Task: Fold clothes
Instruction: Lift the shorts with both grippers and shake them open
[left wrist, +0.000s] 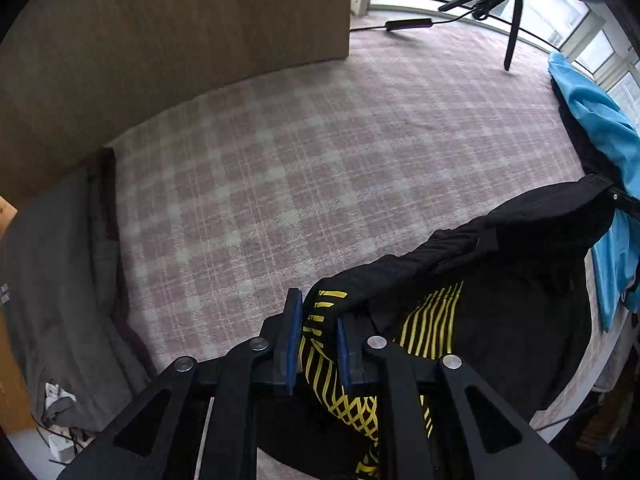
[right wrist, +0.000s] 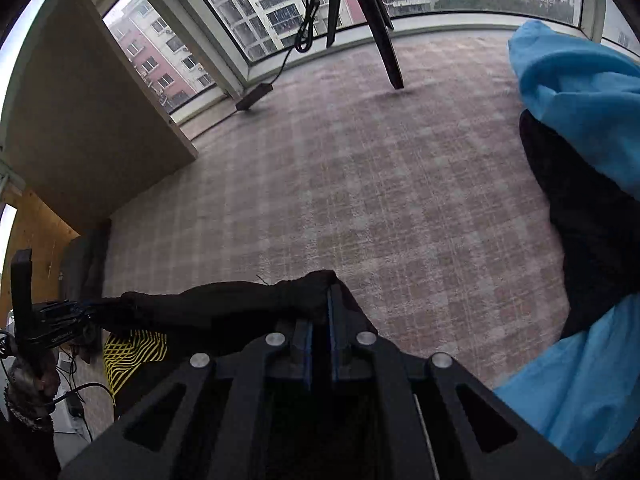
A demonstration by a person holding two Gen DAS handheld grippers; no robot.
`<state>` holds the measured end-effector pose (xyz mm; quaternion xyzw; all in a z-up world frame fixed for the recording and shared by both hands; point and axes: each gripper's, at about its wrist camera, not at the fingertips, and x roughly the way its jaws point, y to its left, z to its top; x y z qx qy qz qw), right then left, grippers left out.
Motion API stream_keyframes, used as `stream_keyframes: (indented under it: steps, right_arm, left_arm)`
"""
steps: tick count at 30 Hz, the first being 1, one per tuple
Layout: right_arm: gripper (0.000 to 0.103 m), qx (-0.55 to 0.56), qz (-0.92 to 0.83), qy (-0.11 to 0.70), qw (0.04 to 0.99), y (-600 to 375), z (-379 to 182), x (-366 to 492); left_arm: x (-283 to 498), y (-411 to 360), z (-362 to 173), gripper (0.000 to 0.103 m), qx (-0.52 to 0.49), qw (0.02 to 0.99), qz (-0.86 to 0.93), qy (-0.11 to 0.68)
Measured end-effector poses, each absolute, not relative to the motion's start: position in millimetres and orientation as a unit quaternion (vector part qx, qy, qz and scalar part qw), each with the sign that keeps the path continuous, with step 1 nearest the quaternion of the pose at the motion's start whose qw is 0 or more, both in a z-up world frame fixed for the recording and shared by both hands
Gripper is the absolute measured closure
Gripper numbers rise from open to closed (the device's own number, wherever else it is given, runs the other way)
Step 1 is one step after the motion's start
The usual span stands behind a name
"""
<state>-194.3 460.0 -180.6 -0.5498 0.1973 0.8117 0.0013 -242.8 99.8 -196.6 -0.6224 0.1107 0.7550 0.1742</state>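
Note:
A black garment with yellow line patterns (left wrist: 500, 280) hangs in the air, stretched between both grippers above a pink plaid bed surface (left wrist: 320, 160). My left gripper (left wrist: 318, 312) is shut on one edge of it, with cloth between the blue pads. My right gripper (right wrist: 320, 292) is shut on the other edge; the black cloth (right wrist: 208, 308) runs left from it toward the other gripper (right wrist: 60, 320). The yellow pattern hangs below (right wrist: 132, 352).
A blue garment (right wrist: 580, 100) lies over a dark one (right wrist: 592, 220) at the right of the bed. A tripod leg (right wrist: 384, 40) and a cable with a black box (right wrist: 256, 96) stand at the far edge by the window. A wooden panel (left wrist: 180, 40) is at the left, with a grey pillow (left wrist: 60, 280) below it.

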Motion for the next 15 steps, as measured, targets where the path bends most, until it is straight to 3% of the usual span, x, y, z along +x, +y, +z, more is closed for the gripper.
stream_keyframes:
  steps: [1, 3, 5, 7, 12, 15]
  right_arm:
    - [0.095, -0.565, 0.802, 0.196, -0.002, 461, -190, -199]
    - [0.095, -0.577, 0.799, 0.169, -0.016, 460, -193, -206]
    - [0.087, -0.577, 0.808, 0.119, -0.027, 455, -186, -209]
    - [0.071, -0.577, 0.812, 0.077, -0.039, 451, -181, -214]
    - [0.07, -0.593, 0.803, 0.021, -0.057, 445, -184, -231]
    - [0.07, -0.615, 0.786, -0.02, -0.057, 444, -192, -240]
  left_arm:
    - [-241, 97, -193, 0.082, -0.617, 0.176, 0.758, 0.113]
    - [-235, 90, -184, 0.059, -0.604, 0.176, 0.768, 0.12]
    - [-225, 87, -170, 0.052, -0.587, 0.185, 0.777, 0.129]
    - [-219, 87, -161, 0.049, -0.58, 0.211, 0.776, 0.131]
    - [-250, 96, -173, 0.046, -0.617, 0.228, 0.741, 0.135]
    - [-277, 87, -181, 0.046, -0.642, 0.223, 0.73, 0.071]
